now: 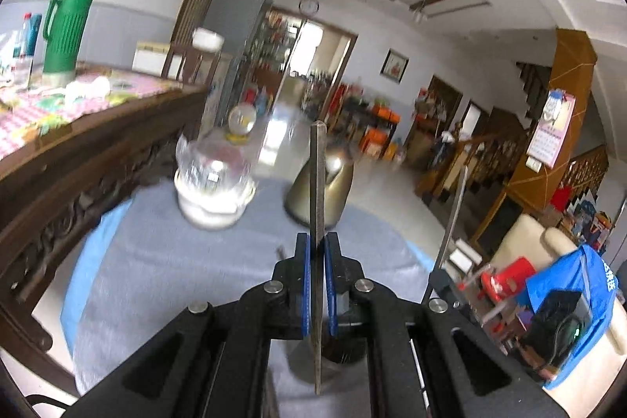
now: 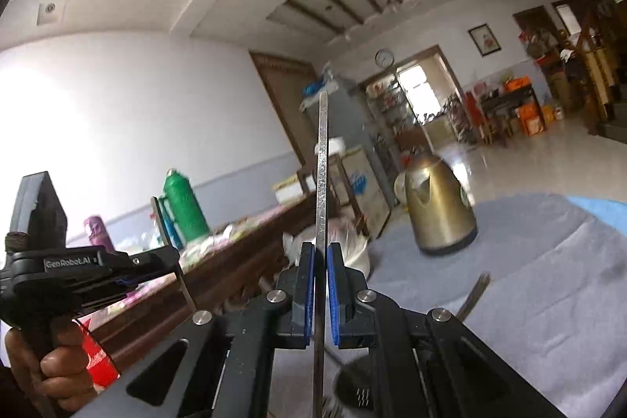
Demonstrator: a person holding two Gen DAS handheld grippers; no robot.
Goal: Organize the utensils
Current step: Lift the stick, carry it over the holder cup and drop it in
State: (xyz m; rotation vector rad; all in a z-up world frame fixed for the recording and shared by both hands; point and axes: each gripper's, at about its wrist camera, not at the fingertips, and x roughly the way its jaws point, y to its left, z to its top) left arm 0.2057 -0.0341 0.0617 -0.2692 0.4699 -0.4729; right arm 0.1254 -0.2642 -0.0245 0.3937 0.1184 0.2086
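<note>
My left gripper (image 1: pixel 317 245) is shut on a thin flat metal utensil handle (image 1: pixel 316 183) that stands upright, seen edge-on, above a dark round holder (image 1: pixel 345 351) below the fingers. My right gripper (image 2: pixel 321 253) is shut on a second flat metal utensil handle (image 2: pixel 323 163), also upright. The left gripper with its utensil (image 2: pixel 172 237) shows at the left of the right wrist view, held by a hand. The right gripper's utensil (image 1: pixel 450 222) shows at the right of the left wrist view. Another utensil (image 2: pixel 474 294) lies on the grey cloth (image 2: pixel 548 281). A dark perforated holder (image 2: pixel 356 390) sits under the right gripper.
A gold kettle (image 1: pixel 325 187) (image 2: pixel 439 210) and a glass jar on a white base (image 1: pixel 213 179) stand on the cloth-covered table. A dark wooden sideboard (image 1: pixel 78 159) with a green thermos (image 1: pixel 66 22) runs along the left. A chair with blue fabric (image 1: pixel 568 285) is at the right.
</note>
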